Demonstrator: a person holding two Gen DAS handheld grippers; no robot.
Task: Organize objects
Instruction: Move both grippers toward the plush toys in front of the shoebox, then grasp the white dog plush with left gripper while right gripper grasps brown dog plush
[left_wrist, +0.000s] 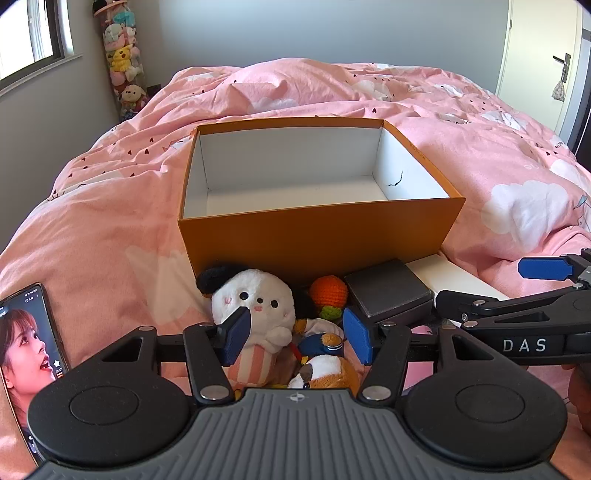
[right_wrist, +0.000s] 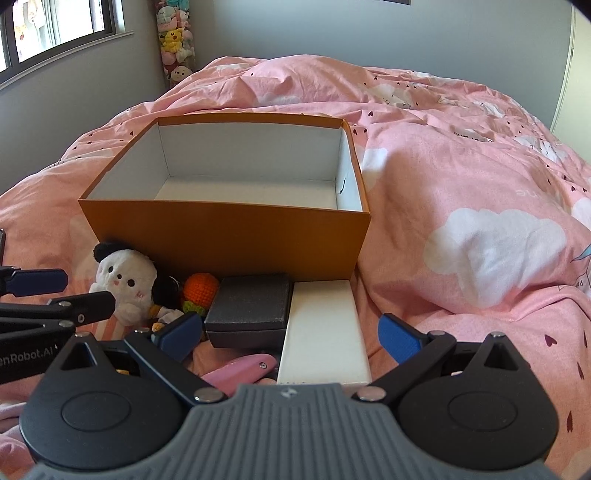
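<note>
The orange cardboard box (left_wrist: 317, 236) sits open on the pink duvet (left_wrist: 110, 206), and what shows of its white inside holds nothing, so by the look of it the sorting has barely begun. Everything to be put away lies in a cluster against the box's near wall: a white plush dog with black ears (left_wrist: 251, 299), an orange crocheted ball (left_wrist: 328, 291), a dark grey case (left_wrist: 388, 291), a long white box (right_wrist: 323, 332), a brown-and-white plush (left_wrist: 325, 369) and a pink item (right_wrist: 240, 369) nearer than these. A phone (left_wrist: 26, 339) lies apart, well to the box's left. The left gripper (left_wrist: 297, 336) hovers with its jaws apart on either side of the plush dog, holding nothing; the right gripper (right_wrist: 291, 332) is likewise spread wide over the white box and grey case. Every item is yet to go in.
</note>
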